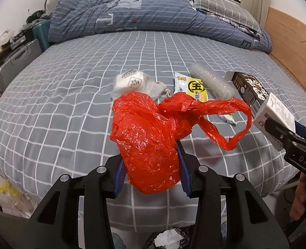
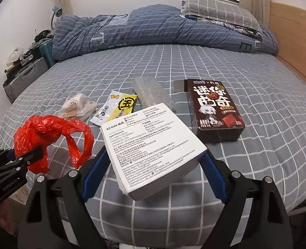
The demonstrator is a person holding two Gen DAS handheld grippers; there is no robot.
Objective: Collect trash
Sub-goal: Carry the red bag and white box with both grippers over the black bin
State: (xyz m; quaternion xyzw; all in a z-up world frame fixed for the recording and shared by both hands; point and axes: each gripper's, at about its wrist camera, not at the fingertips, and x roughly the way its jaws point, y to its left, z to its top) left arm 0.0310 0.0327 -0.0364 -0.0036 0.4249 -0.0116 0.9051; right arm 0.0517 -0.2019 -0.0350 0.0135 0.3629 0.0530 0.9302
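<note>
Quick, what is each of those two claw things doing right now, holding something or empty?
Left gripper: closed on the red plastic bag.
Right gripper: closed on the white box, jaws set wide around it.

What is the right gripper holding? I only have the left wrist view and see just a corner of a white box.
Observer: The right gripper is shut on the white box, printed specifications side up.
Operator: Is the brown box open?
Observer: Yes, the brown box lies flat on the bed with its far end flap open.
Operator: Anything hidden behind my red bag?
Observer: The red bag hides part of the yellow snack wrapper; it is whole, lying beside the face mask.
</note>
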